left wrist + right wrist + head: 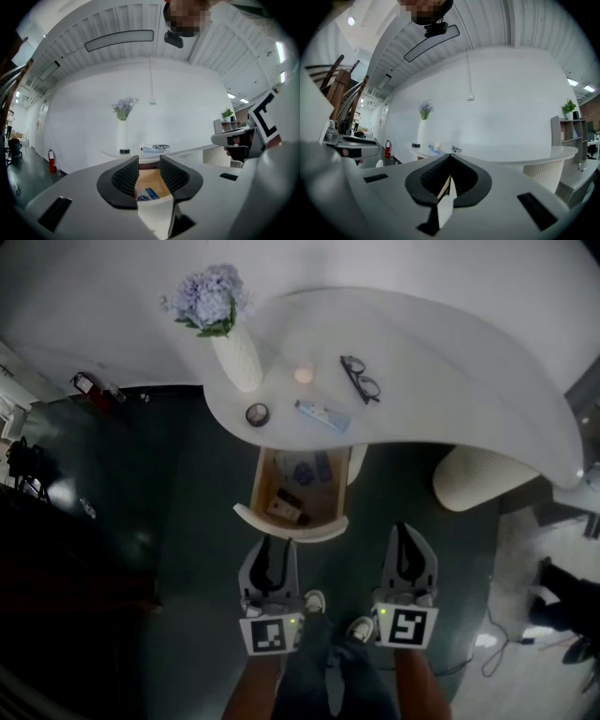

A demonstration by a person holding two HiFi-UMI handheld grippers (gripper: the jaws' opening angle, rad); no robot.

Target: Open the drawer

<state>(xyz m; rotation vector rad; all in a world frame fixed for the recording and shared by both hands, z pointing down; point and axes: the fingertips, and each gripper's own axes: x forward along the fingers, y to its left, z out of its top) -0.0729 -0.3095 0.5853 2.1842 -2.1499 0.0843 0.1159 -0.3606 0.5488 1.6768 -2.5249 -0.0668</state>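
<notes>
The drawer (291, 527) under the white curved desk (450, 381) stands pulled out, its wooden inside showing several small items. My left gripper (277, 543) hovers just in front of the drawer's white front, apart from it, and is open with nothing between the fingers. In the left gripper view the open jaws (149, 160) frame the drawer (157, 213) below them. To its right, my right gripper (403, 531) is shut and empty, off the drawer's corner. In the right gripper view its fingertips (450, 157) meet.
On the desk stand a white vase of lilac flowers (236, 357), a tape roll (257, 414), a blue tube (322, 415) and glasses (360, 379). A white round stool (480, 476) sits right of the drawer. The person's shoes (315, 601) are between the grippers.
</notes>
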